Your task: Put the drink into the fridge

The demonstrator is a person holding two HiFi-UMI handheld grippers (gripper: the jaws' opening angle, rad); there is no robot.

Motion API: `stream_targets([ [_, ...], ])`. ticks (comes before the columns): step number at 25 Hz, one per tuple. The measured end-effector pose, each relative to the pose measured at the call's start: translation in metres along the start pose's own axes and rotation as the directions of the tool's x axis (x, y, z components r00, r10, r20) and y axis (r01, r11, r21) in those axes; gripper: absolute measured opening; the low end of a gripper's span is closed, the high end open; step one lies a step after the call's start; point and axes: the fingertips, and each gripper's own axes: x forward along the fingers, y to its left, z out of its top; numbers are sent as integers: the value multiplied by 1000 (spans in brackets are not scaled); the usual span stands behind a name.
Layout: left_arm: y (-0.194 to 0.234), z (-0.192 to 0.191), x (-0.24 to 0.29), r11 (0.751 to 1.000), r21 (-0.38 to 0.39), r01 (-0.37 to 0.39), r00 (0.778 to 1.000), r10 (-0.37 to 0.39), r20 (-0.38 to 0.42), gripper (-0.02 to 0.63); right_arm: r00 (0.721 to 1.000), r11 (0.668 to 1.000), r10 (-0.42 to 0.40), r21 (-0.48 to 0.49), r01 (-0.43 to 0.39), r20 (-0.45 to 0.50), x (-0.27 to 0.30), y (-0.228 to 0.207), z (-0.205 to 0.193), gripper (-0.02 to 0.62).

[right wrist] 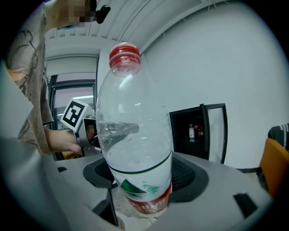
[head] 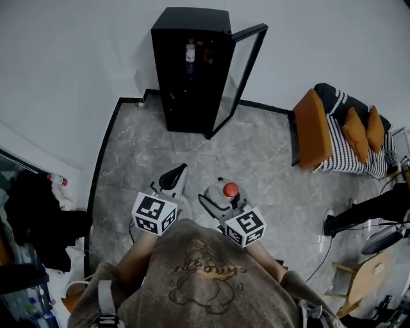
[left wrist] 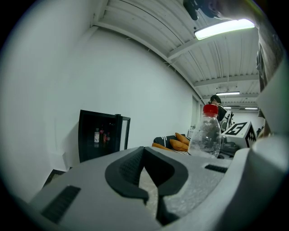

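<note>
I am keeping the bottle (right wrist: pixel 133 135) upright, clamped in my right gripper (head: pixel 218 194). My left gripper (left wrist: pixel 152 198) is closed and empty. The fridge (head: pixel 189 77) is standing well ahead, door (head: pixel 242 67) open. I am aiming to carry the bottle level, avoiding the door.

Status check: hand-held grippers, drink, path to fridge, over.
Left hand-held gripper shut, empty. Right hand-held gripper shut on water bottle, upright. Fridge ahead, door open; nothing seen blocking.
</note>
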Motion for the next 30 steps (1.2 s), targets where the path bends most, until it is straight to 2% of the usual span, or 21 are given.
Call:
stream_targets([
  [12, 47, 8, 46, 1000, -5, 26, 999, -26, -31, 5, 1000, 1000, -14, 21, 15, -20, 52, -41, 11, 341],
  [21, 90, 34, 68, 998, -12, 68, 997, -68, -25, 6, 1000, 1000, -13, 19, 14, -25, 102, -58, 38, 341],
  [30, 135, 49, 97, 995, -23, 94, 995, -95, -29, 5, 998, 998, -54, 41, 55, -45, 140, -82, 52, 341],
])
